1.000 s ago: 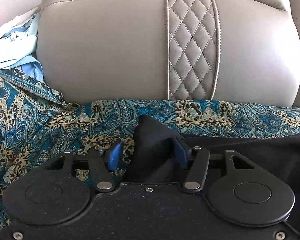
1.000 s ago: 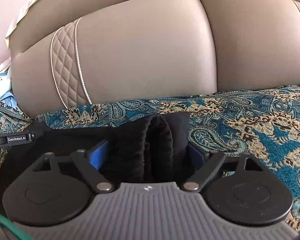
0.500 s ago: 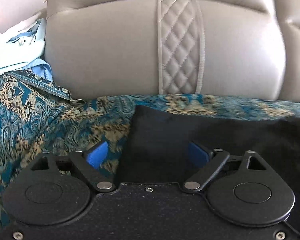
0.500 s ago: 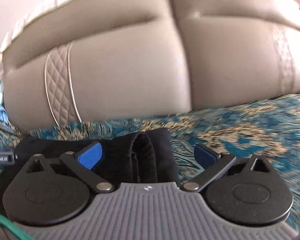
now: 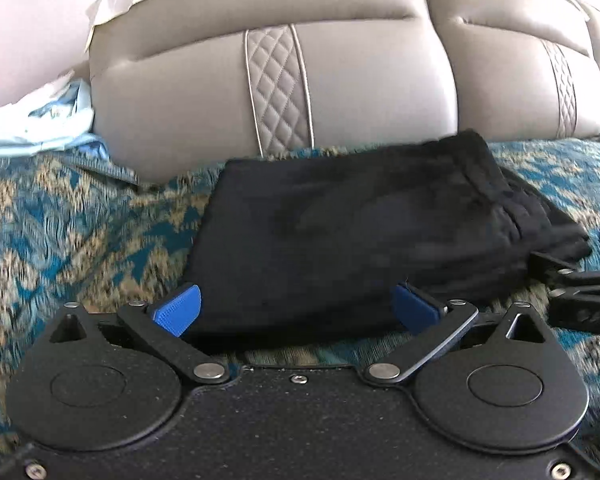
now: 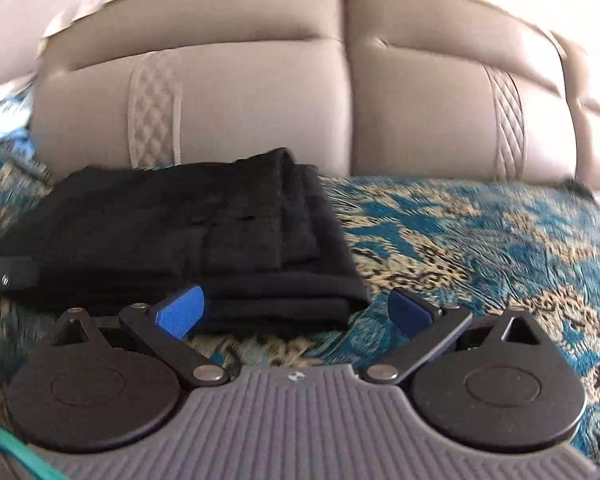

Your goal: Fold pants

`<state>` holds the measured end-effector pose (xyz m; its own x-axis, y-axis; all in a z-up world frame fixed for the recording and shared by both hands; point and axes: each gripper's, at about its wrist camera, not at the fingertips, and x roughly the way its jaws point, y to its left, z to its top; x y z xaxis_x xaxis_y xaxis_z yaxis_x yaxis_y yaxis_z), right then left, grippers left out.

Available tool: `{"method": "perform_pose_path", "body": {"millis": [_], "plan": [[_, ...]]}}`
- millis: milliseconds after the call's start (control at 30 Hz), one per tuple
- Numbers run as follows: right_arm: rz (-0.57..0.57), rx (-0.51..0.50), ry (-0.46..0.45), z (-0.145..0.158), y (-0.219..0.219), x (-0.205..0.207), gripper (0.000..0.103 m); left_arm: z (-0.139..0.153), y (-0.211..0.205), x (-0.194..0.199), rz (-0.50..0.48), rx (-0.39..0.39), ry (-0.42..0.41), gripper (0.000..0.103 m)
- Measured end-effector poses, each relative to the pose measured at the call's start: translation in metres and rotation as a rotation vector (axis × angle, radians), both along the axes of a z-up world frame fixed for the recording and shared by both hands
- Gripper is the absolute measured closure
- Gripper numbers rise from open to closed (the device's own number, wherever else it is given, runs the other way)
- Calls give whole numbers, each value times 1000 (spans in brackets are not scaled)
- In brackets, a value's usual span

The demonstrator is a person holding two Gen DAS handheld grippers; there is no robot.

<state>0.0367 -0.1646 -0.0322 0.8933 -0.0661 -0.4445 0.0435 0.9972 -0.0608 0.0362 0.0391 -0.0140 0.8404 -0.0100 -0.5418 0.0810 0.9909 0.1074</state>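
Black soft folded pants (image 5: pixel 352 240) lie flat on blue patterned sofa cover (image 6: pixel 480 240), stacked neat. Left gripper (image 5: pixel 296 308) and right gripper (image 6: pixel 296 310): fingers wide apart, holding nothing. Fold looks done.

A home living room is showing here, going by the furniture. A taupe leather sofa back (image 5: pixel 380 92) is filling the far side of both views, its padded cushions bearing quilted diamond-stitched strips (image 5: pixel 278 92). A teal and gold paisley throw (image 6: pixel 480 240) is covering the seat right up to the seat's back edge. Pale blue clothes (image 5: pixel 40 124) are lying crumpled at the seat's far left corner, and a plain pinkish wall (image 5: pixel 28 20) is rising behind them.
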Motion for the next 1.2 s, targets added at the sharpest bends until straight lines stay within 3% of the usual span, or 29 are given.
{"method": "perform_pose_path", "body": {"millis": [67,333,567,900,1200], "plan": [[4,-36,-3,-3,7,-1,0,-6,-1,-2,22,-5,19,0],[40,43,26,-7,5,0,0,-24,10,-3,78,-55,40,0],[83,-24,23,-10,23,-5,0,-28,16,1,82,-114,42,0],[68,-48,15,-13,34,-14,0,-30,16,0,53,-101,20,0],[78,-11,22,-12,28,-12,0,-31,18,0,39,-109,13,0]]}}
